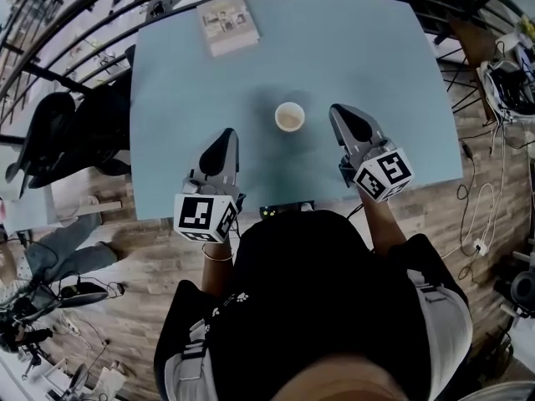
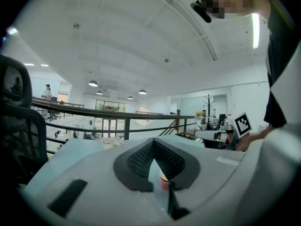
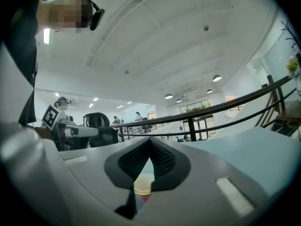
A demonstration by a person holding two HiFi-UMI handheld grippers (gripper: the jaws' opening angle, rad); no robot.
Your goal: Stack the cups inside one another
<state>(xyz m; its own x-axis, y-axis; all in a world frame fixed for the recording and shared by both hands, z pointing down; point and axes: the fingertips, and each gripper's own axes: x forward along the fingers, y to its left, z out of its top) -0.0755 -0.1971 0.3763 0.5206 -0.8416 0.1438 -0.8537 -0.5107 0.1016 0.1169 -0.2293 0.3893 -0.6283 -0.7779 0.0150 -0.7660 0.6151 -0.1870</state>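
Note:
One paper cup [image 1: 290, 117], white-rimmed with a pale inside, stands upright near the middle of the light blue table [image 1: 368, 48]. From above I cannot tell whether other cups are nested in it. My left gripper [image 1: 227, 132] lies to its lower left, my right gripper [image 1: 336, 109] close on its right. Both point away from me, shut and empty, neither touching the cup. Past the closed pads the left gripper view shows the cup [image 2: 163, 181] with a red and yellow band. In the right gripper view, the cup [image 3: 142, 188] is low between the jaws.
A flat printed booklet [image 1: 227, 23] lies at the table's far edge. A small black device [image 1: 287, 210] sits at the near edge. A black office chair [image 1: 50, 140] stands left of the table; cables [image 1: 476, 215] trail over the wooden floor on the right.

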